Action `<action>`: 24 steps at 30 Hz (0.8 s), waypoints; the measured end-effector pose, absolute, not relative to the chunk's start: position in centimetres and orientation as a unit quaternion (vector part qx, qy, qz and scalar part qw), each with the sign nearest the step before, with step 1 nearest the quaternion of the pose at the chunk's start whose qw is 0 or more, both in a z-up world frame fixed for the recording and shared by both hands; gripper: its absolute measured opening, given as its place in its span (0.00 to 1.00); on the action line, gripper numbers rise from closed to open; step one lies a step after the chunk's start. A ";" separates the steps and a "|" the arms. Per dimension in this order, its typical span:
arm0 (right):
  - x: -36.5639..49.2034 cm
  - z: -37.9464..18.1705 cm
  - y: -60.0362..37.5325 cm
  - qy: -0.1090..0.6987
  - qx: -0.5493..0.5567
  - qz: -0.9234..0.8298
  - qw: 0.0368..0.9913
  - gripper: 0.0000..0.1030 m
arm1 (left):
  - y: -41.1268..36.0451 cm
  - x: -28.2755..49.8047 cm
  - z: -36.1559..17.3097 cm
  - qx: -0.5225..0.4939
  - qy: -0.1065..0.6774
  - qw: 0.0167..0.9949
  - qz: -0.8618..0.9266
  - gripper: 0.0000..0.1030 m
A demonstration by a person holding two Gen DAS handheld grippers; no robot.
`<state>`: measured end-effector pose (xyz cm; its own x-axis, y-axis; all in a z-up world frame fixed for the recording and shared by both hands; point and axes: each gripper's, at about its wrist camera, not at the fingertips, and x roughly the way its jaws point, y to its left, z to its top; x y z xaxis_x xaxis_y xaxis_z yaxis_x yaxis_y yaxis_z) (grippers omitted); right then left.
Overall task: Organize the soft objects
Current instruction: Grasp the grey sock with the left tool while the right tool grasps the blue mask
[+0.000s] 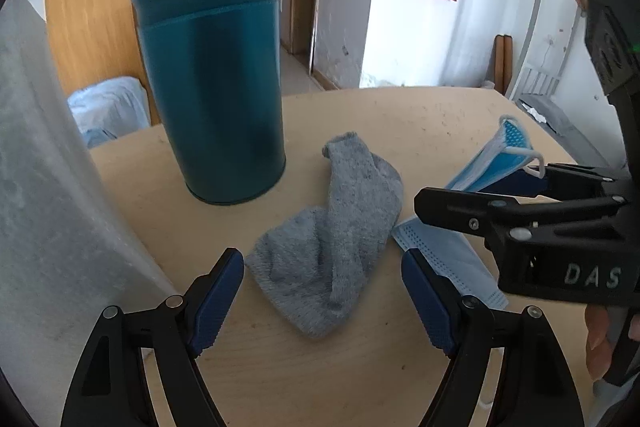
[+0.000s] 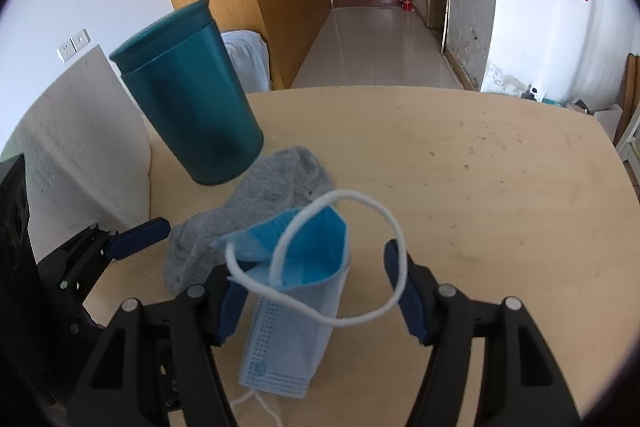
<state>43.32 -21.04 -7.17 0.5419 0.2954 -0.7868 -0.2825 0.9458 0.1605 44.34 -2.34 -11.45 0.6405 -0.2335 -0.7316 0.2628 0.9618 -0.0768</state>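
A grey fuzzy sock [image 1: 332, 243] lies crumpled on the wooden table [image 1: 400, 115], in front of an upright teal canister [image 1: 212, 87]. My left gripper [image 1: 320, 279] hangs over the sock's near end, open, with the sock between its blue pads [image 1: 218, 303] but not pinched. A folded blue face mask [image 2: 296, 291] lies to the right of the sock [image 2: 256, 211], its white ear loop [image 2: 360, 203] arching up. My right gripper [image 2: 316, 283] straddles the mask, open, with a clear gap at its right pad. Seen from the left wrist, the right gripper [image 1: 480, 187] sits low over the mask [image 1: 452, 251].
A grey rough panel [image 1: 40, 187] stands along the table's left edge, close behind the canister [image 2: 188, 107]. Bare tabletop [image 2: 480, 167] stretches to the right and far side. A person's fingertips [image 1: 600, 339] grip the right tool's handle. A corridor and red bags lie beyond.
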 end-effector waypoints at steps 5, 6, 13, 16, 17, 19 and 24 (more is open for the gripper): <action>43.9 -7.3 -20.9 0.452 -0.001 0.158 0.878 0.68 | -2.4 45.1 -11.6 0.011 0.412 0.899 -0.147 0.67; 44.0 -7.5 -20.9 0.452 0.000 0.158 0.878 0.68 | -2.2 45.3 -11.6 0.012 0.417 0.897 -0.148 0.57; 44.2 -7.7 -21.4 0.460 0.023 0.168 0.872 0.31 | -2.2 44.8 -11.6 0.003 0.422 0.893 -0.154 0.31; 43.9 -7.4 -21.8 0.459 0.028 0.171 0.871 0.24 | -2.4 44.3 -11.4 0.007 0.416 0.895 -0.158 0.17; 43.8 -7.3 -21.8 0.456 0.030 0.172 0.873 0.23 | -2.4 44.1 -11.4 0.008 0.415 0.896 -0.160 0.15; 43.4 -6.8 -22.0 0.450 0.029 0.170 0.876 0.22 | -2.4 43.8 -11.3 0.011 0.411 0.897 -0.162 0.12; 42.4 -5.7 -22.4 0.438 0.038 0.177 0.881 0.22 | -2.6 43.1 -10.4 0.018 0.395 0.903 -0.166 0.10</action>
